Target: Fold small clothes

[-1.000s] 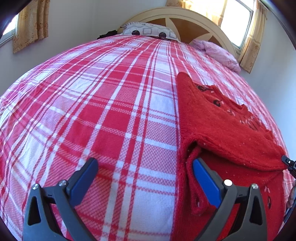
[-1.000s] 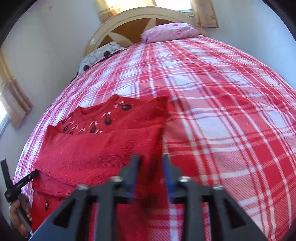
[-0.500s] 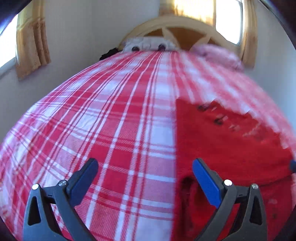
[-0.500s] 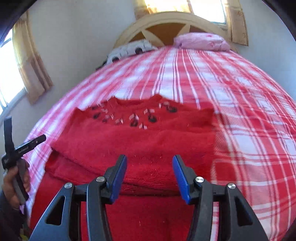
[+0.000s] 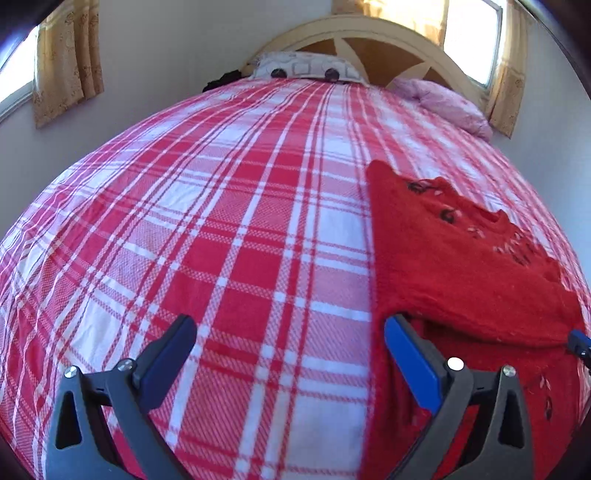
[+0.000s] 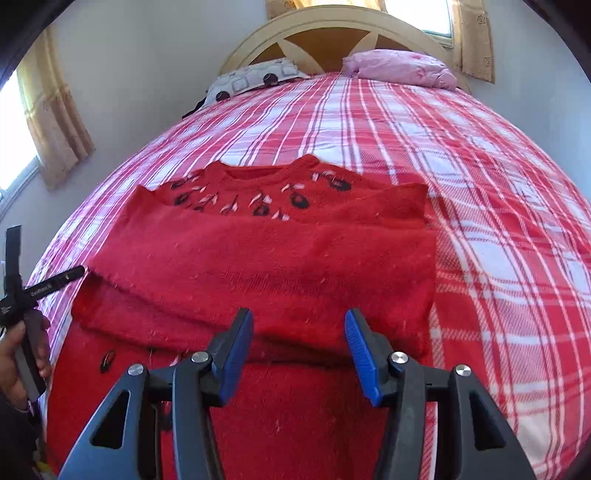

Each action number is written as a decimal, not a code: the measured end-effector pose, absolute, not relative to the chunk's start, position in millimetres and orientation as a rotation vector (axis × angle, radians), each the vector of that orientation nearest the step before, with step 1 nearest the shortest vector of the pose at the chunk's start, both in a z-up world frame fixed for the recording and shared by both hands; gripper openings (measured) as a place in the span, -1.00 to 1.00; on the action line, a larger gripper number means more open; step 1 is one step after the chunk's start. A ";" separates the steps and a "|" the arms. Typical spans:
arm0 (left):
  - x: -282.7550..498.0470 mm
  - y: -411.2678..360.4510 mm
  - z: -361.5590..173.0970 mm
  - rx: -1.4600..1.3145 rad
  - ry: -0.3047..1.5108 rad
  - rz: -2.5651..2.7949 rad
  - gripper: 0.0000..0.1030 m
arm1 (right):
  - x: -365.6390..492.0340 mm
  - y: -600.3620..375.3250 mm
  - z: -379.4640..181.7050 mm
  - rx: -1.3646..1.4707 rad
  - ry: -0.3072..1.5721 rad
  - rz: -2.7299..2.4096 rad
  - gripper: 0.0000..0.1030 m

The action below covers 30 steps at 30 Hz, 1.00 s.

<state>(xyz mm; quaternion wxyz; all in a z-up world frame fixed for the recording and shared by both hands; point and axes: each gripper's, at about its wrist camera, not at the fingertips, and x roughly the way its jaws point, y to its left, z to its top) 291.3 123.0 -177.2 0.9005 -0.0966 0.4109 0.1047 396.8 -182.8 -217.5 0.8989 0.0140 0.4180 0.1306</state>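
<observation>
- Sunlit walls and tan curtains (image 5: 68, 70) frame a bed (image 5: 221, 229) spread with a red-and-white plaid cover, its arched cream headboard (image 6: 332, 33) at the far end.
- Two pillows lie against the headboard: a grey patterned pillow (image 6: 255, 79) and a pink pillow (image 6: 399, 68).
- On the near part of the bed lies a red sweater (image 6: 266, 258), flat on the plaid cover, neckline with its dark-and-white motifs toward the headboard, both sleeves folded across the chest.
- The right hand-held gripper (image 6: 299, 350) hangs over the middle of the sweater, just at the near edge of the folded sleeve; its blue pads are parted and nothing sits between them.
- The left hand-held gripper (image 5: 288, 354) stands wide open over the bed at the sweater's side edge: one pad is above bare plaid, the other above the sweater's edge where the folded sleeve ends. It holds nothing.
- From the right wrist view, the person's hand (image 6: 14, 354) shows at the sweater's far side, wrapped round the left tool's handle.
</observation>
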 end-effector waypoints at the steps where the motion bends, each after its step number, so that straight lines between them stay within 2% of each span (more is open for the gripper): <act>1: 294.8 115.3 -177.6 -0.188 0.856 0.211 1.00 | 398.0 -181.2 -221.6 0.011 0.874 0.267 0.06; 5: 298.0 103.0 -188.8 -0.124 0.904 0.211 1.00 | 397.2 -177.0 -226.8 -0.039 0.864 0.254 0.08; 19: 281.1 100.0 -188.5 -0.134 0.904 0.161 1.00 | 342.7 -174.1 -230.5 -0.120 0.866 0.202 0.14; 30: 247.3 96.5 -190.7 -0.147 0.929 0.131 1.00 | 319.1 -178.2 -230.3 -0.091 0.852 0.179 0.17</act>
